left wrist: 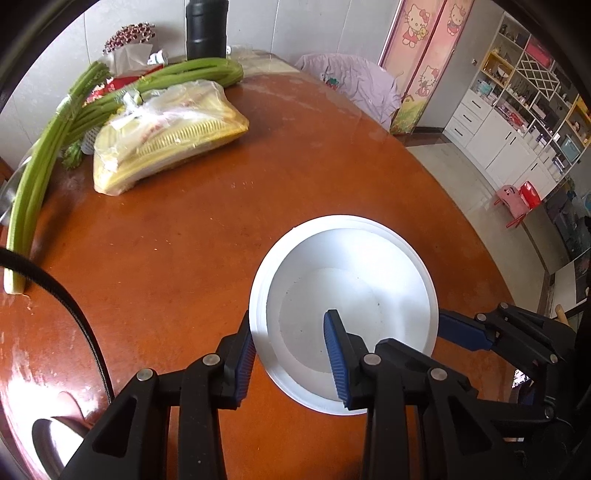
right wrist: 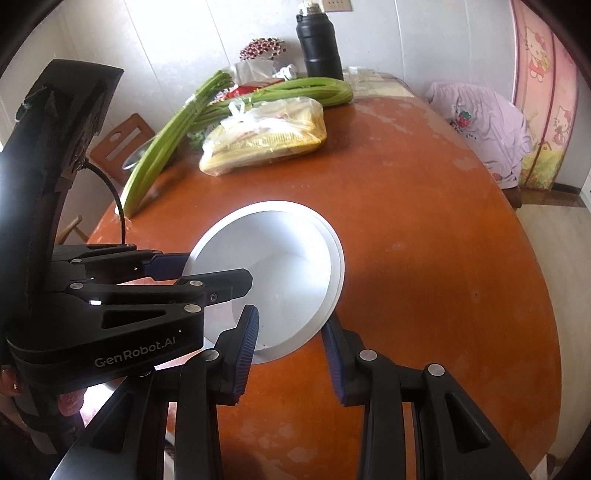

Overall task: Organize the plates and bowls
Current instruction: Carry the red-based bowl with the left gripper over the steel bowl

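A stack of white plates (left wrist: 343, 295) lies on the round brown table (left wrist: 177, 240); it also shows in the right wrist view (right wrist: 280, 269). My left gripper (left wrist: 291, 339) is open and straddles the stack's near left rim, one finger outside and one over the plate's inside. My right gripper (right wrist: 291, 339) is open and straddles the rim on the other side. In the left wrist view the right gripper (left wrist: 480, 332) reaches the stack's right edge. In the right wrist view the left gripper (right wrist: 173, 273) sits at the stack's left edge.
At the table's far side lie celery stalks (left wrist: 48, 155), a plastic bag of yellow food (left wrist: 166, 133), a black flask (left wrist: 205, 29) and a tissue pack. A chair with a lilac cover (left wrist: 354, 81) stands beyond the table. Shelving stands at the far right.
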A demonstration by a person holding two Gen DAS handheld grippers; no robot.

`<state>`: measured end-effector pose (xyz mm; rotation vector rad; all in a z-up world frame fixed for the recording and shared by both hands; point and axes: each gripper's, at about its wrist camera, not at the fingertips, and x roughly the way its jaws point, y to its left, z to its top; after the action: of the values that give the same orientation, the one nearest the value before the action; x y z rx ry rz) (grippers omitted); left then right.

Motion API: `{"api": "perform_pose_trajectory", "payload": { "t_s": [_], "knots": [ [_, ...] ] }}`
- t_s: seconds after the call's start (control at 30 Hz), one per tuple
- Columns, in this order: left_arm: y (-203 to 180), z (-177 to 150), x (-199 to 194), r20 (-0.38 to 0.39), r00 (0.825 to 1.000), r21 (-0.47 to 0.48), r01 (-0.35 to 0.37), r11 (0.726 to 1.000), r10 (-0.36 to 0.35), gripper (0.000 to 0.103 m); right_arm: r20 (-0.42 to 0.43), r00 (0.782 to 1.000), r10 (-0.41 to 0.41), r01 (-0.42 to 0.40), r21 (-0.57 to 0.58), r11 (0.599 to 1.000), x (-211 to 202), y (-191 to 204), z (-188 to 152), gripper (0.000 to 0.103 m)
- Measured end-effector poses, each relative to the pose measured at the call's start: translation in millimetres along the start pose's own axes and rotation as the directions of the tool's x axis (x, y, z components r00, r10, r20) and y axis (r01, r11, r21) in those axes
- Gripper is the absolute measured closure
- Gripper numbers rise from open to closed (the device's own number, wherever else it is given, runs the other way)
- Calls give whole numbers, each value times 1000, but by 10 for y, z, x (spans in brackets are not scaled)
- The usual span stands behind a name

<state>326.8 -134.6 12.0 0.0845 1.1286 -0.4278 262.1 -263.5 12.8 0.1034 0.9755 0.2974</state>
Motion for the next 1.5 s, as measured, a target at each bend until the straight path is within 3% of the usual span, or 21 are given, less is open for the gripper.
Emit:
{"api": "perform_pose_trajectory", "payload": {
  "t_s": [1.03,1.5],
  "knots": [
    [-123,-598,-1031,168,985,-19,-23,1000,26,66,114,992,48,-35,-112,993,-873,539,-368,65],
    [-243,-1091,-1365,217,975,-33,-33,999,39,66,150,986,69,-45,-155,987,-1232,765,-738,65]
  ]
}}
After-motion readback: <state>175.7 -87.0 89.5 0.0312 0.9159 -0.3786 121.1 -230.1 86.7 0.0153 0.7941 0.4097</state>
